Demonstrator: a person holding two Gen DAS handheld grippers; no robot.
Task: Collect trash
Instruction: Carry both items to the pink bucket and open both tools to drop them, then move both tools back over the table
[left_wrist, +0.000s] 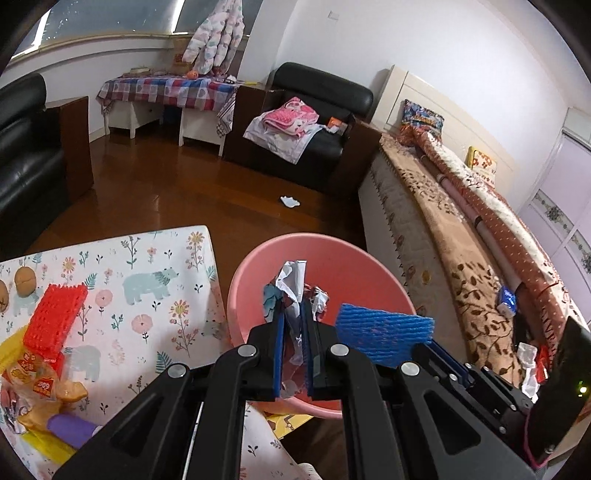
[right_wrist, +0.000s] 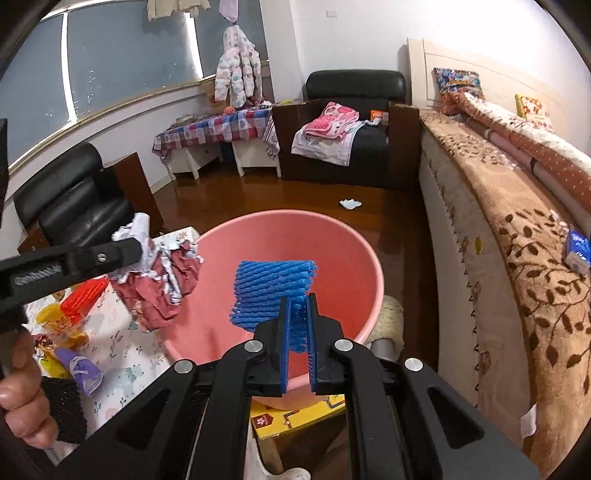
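A pink plastic basin (left_wrist: 343, 254) (right_wrist: 332, 236) stands beside the table, over a yellow box. My left gripper (left_wrist: 294, 314) is shut on a crumpled wrapper (left_wrist: 291, 284), white and dark red, and holds it above the basin's near rim. In the right wrist view the same wrapper (right_wrist: 162, 284) hangs from the left gripper (right_wrist: 142, 254) at the basin's left edge. My right gripper (right_wrist: 298, 304) is shut on a blue foam net sleeve (right_wrist: 273, 288) over the basin's middle; the sleeve (left_wrist: 384, 332) also shows in the left wrist view.
A floral tablecloth (left_wrist: 122, 280) carries a red foam net (left_wrist: 55, 317), walnuts (left_wrist: 24, 280), snack packets and a purple item (left_wrist: 70, 428). A bed with a brown blanket (right_wrist: 517, 258) lies to the right. A white scrap (left_wrist: 290, 201) lies on the wooden floor. Black armchairs stand behind.
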